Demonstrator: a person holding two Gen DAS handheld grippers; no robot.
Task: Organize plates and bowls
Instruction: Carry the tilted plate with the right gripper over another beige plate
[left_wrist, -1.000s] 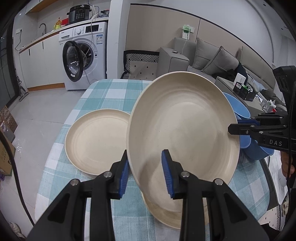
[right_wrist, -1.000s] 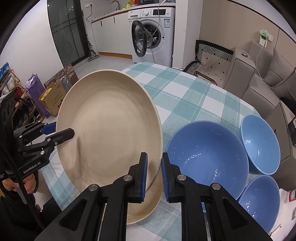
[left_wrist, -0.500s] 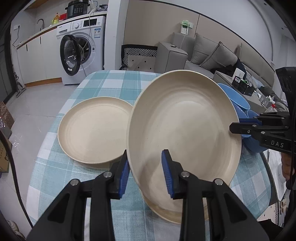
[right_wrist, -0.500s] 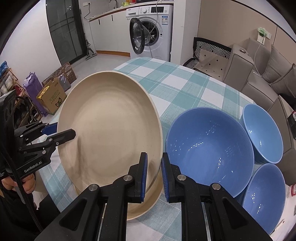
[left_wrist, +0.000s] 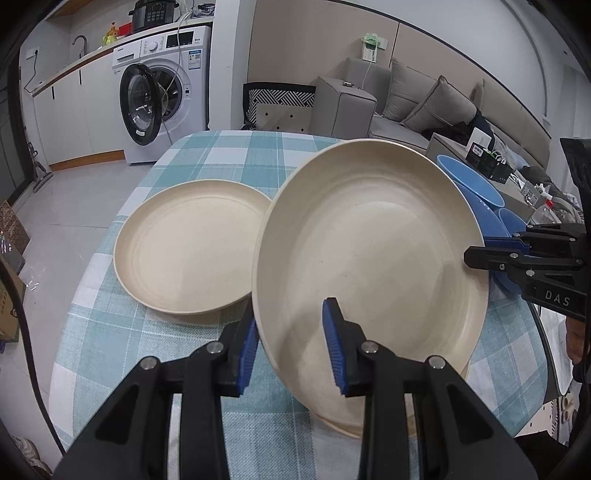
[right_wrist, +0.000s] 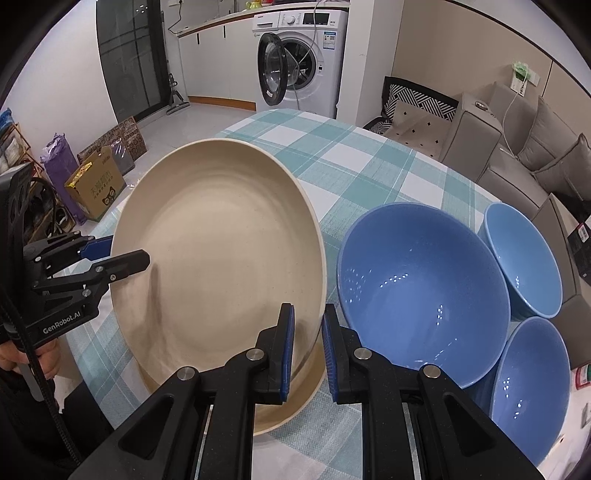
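**Left-wrist and right-wrist views: one cream plate clamped at opposite rims**

Left-wrist view shows the left gripper (left_wrist: 290, 345) at lower centre, its blue pads closed narrowly on the near rim of a tilted cream plate (left_wrist: 369, 266), one pad inside the plate and one behind it. The right gripper (left_wrist: 476, 254) enters from the right edge of the frame and clamps the opposite rim. The held plate sits at centre right, raised at an angle over a second cream plate (left_wrist: 343, 426), of which only a sliver of edge shows at lower centre. A third cream plate (left_wrist: 192, 247) lies flat on the checked tablecloth (left_wrist: 110, 332) at centre left, its rim overlapped in the frame by the held plate. Blue bowls (left_wrist: 476, 188) are partly visible behind the held plate at right.

Right-wrist view confirms the right gripper (right_wrist: 307, 347) nearly fully closed on the plate's rim at lower centre. The plate (right_wrist: 218, 266) fills the centre left, with the left gripper (right_wrist: 107, 258) gripping its far edge at the left. A large blue bowl (right_wrist: 421, 288) stands just right of the plate; two smaller blue bowls (right_wrist: 521, 258) sit at the right edge, one above the other in the frame, close against the large bowl. A washing machine (right_wrist: 303, 59) with its door open stands at upper centre.
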